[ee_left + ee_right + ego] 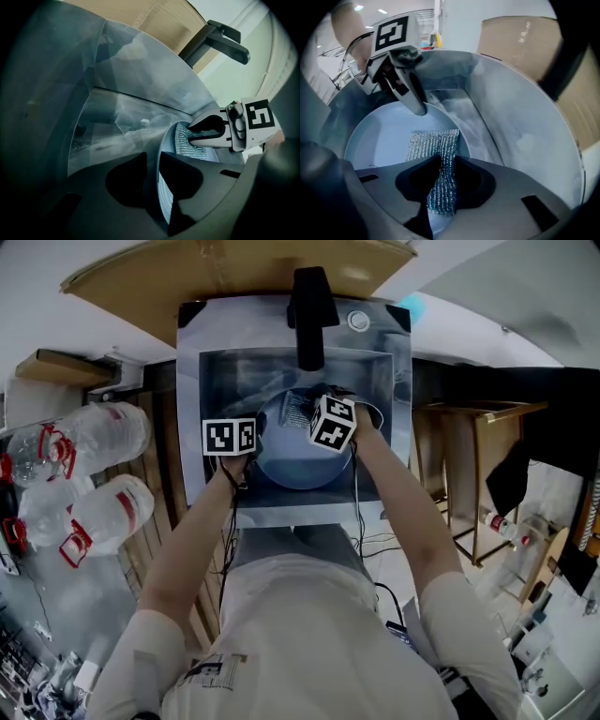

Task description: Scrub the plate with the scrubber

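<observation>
In steel sink [525,136] sits pale blue round plate [379,136], rim nipped by left gripper [157,161], seemingly firmly. Right gripper [440,164] clenches silvery mesh scrubber [433,140] against plate face. Scrubber likely soft, floppy; plate stiff, slick: hold at rim.

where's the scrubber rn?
The scrubber is pinched in the right gripper, its free end spread on the plate in the sink; the head view shows it at the plate's far rim, below the tap.
</observation>
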{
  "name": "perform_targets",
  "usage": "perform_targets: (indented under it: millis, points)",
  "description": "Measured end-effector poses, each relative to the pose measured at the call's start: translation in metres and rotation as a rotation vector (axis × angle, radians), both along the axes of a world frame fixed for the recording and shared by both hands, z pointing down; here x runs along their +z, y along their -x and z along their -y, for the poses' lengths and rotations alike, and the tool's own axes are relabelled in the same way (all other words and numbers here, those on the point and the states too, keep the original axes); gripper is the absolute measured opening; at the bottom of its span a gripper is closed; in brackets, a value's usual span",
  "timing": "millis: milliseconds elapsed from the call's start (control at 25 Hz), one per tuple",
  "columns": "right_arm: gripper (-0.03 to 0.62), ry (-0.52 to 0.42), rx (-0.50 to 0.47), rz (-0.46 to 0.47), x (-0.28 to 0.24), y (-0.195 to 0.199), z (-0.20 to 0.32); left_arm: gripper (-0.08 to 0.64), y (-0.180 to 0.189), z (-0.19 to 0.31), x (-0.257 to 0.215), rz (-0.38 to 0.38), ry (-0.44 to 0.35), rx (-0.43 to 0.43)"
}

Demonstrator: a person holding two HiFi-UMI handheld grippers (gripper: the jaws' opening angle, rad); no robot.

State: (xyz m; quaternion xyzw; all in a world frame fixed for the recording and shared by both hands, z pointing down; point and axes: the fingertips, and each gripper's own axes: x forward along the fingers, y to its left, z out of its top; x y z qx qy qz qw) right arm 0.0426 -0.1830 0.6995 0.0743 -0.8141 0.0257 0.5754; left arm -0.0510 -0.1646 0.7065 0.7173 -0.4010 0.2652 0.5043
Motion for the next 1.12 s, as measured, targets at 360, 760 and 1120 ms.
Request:
perform_targets:
  millis: [360, 760, 1120]
  points:
    - [0.124, 0.004, 0.156, -0.198, -0.004, -0.064, -0.047, 0.094, -0.001, 0.0, 0.0, -0.001, -0.002, 0.001]
    - [0.123, 0.176, 0.036, -0.013, -0.007, 0.025, -0.129, 0.087, 0.005, -0.006, 0.0, 0.083, -0.026, 0.022]
    - [0.117, 0.074, 0.395, 0.205, -0.048, 0.045, -0.076, 0.175, 0.02, 0.008, -0.058, 0.084, -0.196, -0.073]
